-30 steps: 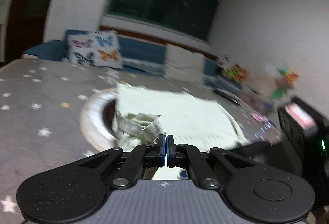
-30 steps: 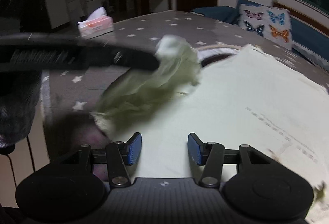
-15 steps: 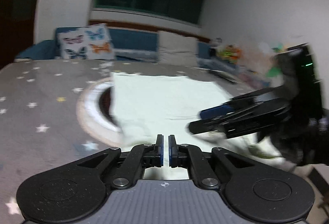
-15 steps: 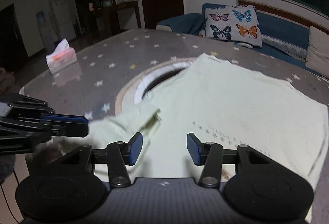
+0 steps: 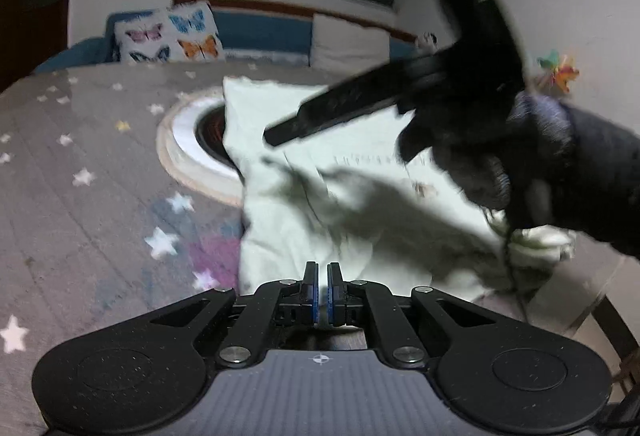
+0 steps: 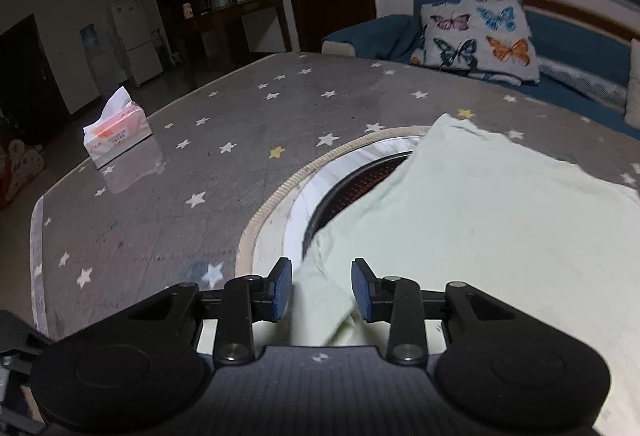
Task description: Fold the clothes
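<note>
While both tongs grip nothing, left nearly closed, right parted, shirt stretches away.

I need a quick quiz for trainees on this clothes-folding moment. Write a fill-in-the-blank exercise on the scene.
1. The pale green garment partly covers a round ____ in the star-patterned tablecloth.
2. The jaws of the right gripper stand ____, with a fold of the garment between them.
3. The cushion on the blue sofa is printed with ____.
4. The tissue box stands near the table's edge, ____ from the garment.

Missing words: opening; open; butterflies; apart
</note>
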Motion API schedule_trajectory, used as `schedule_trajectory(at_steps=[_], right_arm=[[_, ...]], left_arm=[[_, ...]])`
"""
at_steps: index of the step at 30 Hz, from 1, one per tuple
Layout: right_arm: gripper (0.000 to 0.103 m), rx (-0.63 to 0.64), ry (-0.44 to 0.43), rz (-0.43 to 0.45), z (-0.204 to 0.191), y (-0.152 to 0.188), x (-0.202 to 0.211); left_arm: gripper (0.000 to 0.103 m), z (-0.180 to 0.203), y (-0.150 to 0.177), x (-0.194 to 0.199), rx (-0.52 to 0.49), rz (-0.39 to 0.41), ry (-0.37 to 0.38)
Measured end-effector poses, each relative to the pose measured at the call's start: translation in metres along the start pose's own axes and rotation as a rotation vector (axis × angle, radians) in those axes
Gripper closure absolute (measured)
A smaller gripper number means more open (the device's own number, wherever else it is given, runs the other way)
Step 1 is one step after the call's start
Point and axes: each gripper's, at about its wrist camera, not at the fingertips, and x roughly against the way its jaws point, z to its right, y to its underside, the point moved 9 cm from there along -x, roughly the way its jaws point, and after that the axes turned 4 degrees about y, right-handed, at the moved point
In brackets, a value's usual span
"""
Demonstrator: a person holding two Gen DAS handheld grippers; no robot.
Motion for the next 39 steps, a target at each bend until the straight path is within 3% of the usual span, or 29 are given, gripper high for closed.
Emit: schedule_trajectory(at_steps=[3,5,8,11,13,16,21,28,35,39], right_arm=[[0.073,-0.019,-0.018,-0.030,-0.001,-0.004,-0.018],[0.074,-0.029,-0.027,-0.052,-0.001,-0.005,-0.031],[0.080,-0.034,-0.029,-0.085,-0.001,-0.004,-0.047],[0.094,-0.040,-0.031,-0.101,-0.001,-0.003,-0.056],[0.097,-0.049,-0.035,-0.098,-0.001,-0.005,-0.057],[0.098,-0.064,-0.031,-0.080,-0.001,-0.009,-0.058],[0.098,-0.075,-0.036,-0.073,-0.003,-0.012,-0.064],[0.094,-0.070,-0.045,-0.027,0.008,-0.019,-0.017],[0.094,0.080,-0.084,-0.075,-0.016,0.024,0.026],[0.094,0.128,-0.095,-0.094,-0.023,0.045,0.044]], left_arm=[[0.088,-0.013,-0.010,0.012,0.012,0.060,-0.087],[0.066,-0.023,-0.012,0.013,0.028,0.070,-0.133],[0.066,-0.030,-0.002,0.005,0.066,0.015,-0.124],[0.070,-0.028,0.006,-0.002,0.081,-0.016,-0.094],[0.091,-0.026,0.009,0.001,0.095,-0.015,-0.068],[0.096,-0.024,0.011,0.004,0.099,-0.015,-0.054],[0.091,-0.015,0.019,0.014,0.093,-0.024,-0.065],[0.079,-0.010,0.002,0.034,0.048,0.028,-0.103],[0.079,-0.010,-0.029,0.027,0.004,0.080,-0.138],[0.080,-0.002,-0.046,0.008,-0.030,0.083,-0.116]])
